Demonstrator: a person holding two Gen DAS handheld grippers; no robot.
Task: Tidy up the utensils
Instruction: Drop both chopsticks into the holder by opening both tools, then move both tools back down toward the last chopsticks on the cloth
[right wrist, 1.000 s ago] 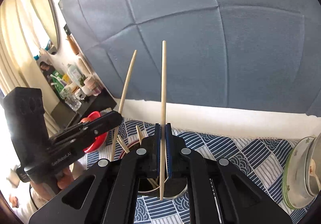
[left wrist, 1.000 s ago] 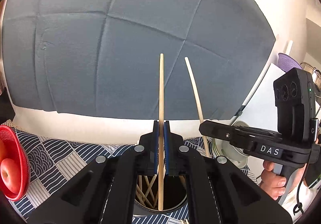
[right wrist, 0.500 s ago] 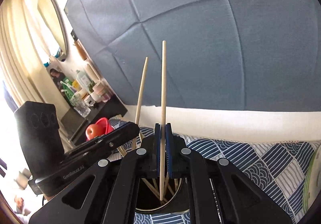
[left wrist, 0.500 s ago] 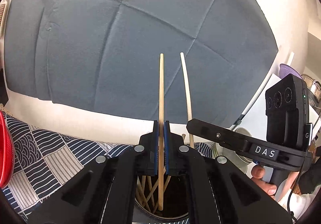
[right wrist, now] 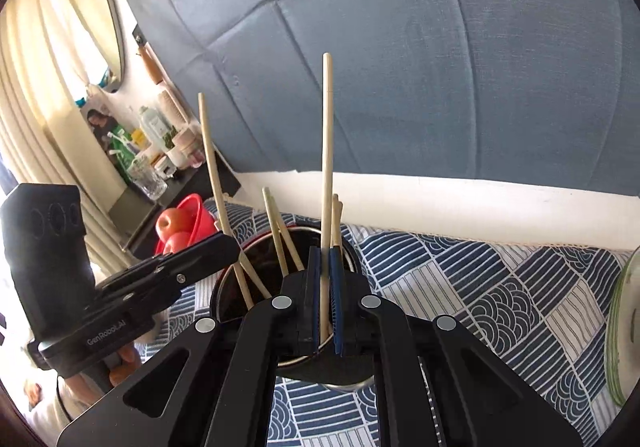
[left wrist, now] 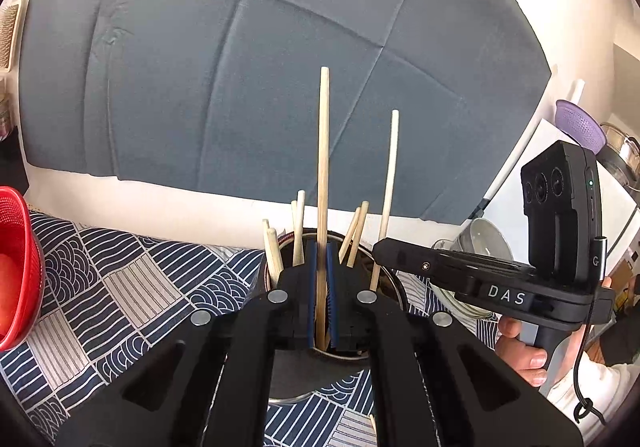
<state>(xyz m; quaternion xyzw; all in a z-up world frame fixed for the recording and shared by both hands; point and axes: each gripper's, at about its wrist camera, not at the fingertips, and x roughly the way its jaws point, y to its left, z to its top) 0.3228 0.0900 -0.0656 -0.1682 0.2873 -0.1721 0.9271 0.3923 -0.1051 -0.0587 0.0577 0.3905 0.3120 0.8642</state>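
Note:
A round metal holder [left wrist: 294, 373] [right wrist: 224, 287] stands on the patterned cloth, with several wooden chopsticks [left wrist: 298, 231] [right wrist: 280, 235] upright in it. My left gripper [left wrist: 319, 247] is shut on one chopstick [left wrist: 322, 167], whose lower end reaches into the holder. My right gripper [right wrist: 325, 253] is shut on another chopstick [right wrist: 327, 147], also lowered into the holder. Each gripper shows in the other's view: the right [left wrist: 376, 245], the left [right wrist: 234, 241]. Both sit just above the holder's rim.
A red basket [left wrist: 20, 267] [right wrist: 192, 215] with apples is at the left. Stacked plates and bowls [left wrist: 480, 247] [right wrist: 624, 327] stand at the right. A blue padded panel [left wrist: 240, 87] rises behind the table. A shelf with bottles [right wrist: 160, 151] is at far left.
Both grippers have come down and closer to the holder, lowering their chopsticks into it. The standing chopsticks in the holder now show above its rim.

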